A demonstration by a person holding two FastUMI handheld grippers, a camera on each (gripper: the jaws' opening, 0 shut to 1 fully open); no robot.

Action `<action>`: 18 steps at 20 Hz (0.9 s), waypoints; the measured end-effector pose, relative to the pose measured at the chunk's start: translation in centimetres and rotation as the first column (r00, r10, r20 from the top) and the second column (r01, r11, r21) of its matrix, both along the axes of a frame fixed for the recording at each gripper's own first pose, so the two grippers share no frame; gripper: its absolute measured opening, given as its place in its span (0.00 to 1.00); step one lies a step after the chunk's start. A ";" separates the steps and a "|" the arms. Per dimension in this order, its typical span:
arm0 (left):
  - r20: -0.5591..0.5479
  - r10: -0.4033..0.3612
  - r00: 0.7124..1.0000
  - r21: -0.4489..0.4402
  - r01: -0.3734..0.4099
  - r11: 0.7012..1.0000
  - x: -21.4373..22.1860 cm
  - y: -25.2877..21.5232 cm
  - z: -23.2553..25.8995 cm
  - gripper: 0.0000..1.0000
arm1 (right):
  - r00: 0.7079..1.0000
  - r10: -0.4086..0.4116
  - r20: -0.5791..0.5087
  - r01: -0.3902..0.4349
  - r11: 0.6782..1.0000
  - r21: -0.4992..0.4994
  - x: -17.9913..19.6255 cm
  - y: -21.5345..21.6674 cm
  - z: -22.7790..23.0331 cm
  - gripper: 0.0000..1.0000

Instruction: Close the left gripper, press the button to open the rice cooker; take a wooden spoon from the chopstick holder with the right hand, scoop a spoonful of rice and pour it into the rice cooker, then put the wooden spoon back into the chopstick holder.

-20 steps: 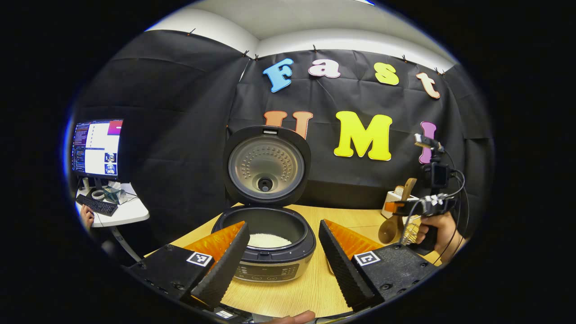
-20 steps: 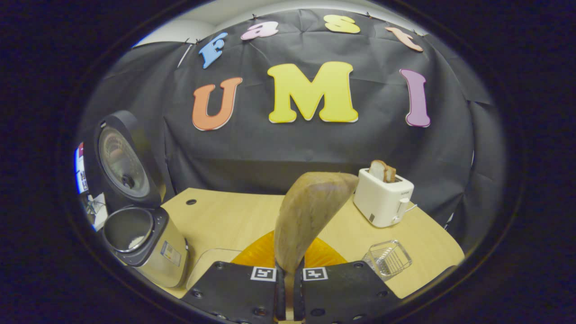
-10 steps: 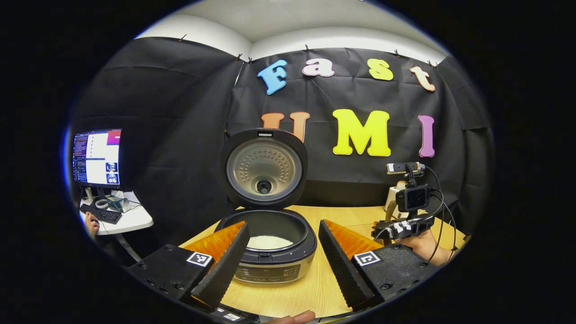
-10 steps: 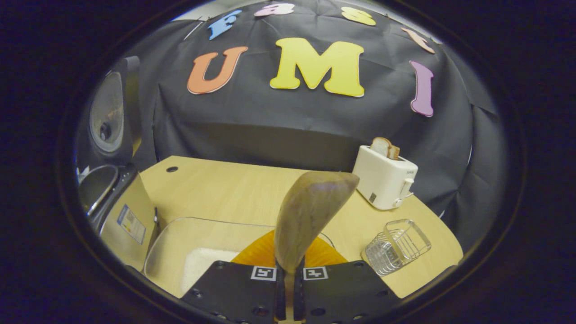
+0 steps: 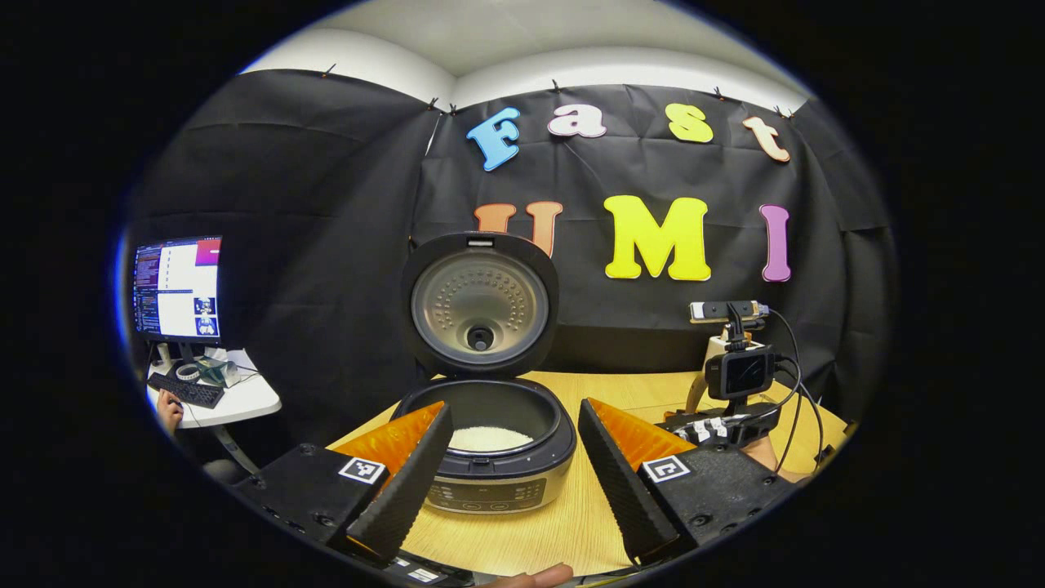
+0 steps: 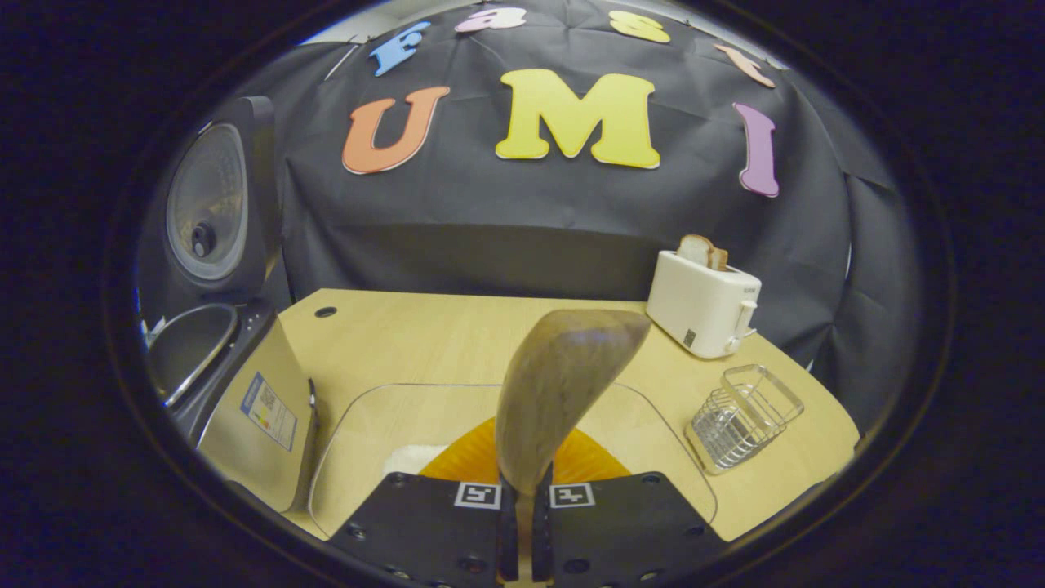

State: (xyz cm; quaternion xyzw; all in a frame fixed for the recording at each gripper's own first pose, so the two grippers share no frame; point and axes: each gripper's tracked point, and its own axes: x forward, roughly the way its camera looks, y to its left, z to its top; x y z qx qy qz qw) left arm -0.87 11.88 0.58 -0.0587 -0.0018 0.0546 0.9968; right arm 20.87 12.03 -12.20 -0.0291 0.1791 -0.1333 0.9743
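The right gripper (image 6: 522,523) has swung down over the clear rice tray (image 6: 653,425) at lower centre, jaws clamped on the wooden spoon (image 6: 563,384); the scoop likely comes next. The left gripper (image 5: 514,465) hangs wide open, empty, before the open rice cooker (image 5: 490,457).

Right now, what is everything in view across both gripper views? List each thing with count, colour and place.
rice cooker: one, dark and silver, lid up, white rice inside, table centre
clear tray: one, transparent, some rice inside, beside the cooker
wooden spoon: one, brown, held upright
toaster: one, white, bread in slot, back of table
wire chopstick holder: one, metal, near the toaster
table: one, light wood
monitor: one, lit, side desk
keyboard: one, black, side desk
left gripper: open, before the cooker
right gripper: shut on the spoon
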 end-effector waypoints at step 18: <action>0.005 -0.031 1.000 -0.035 0.031 0.999 0.1 0.2 0.0 0.98 | 1.000 0.009 -0.021 0.004 0.835 0.550 -0.5 3.8 -1.1 0.07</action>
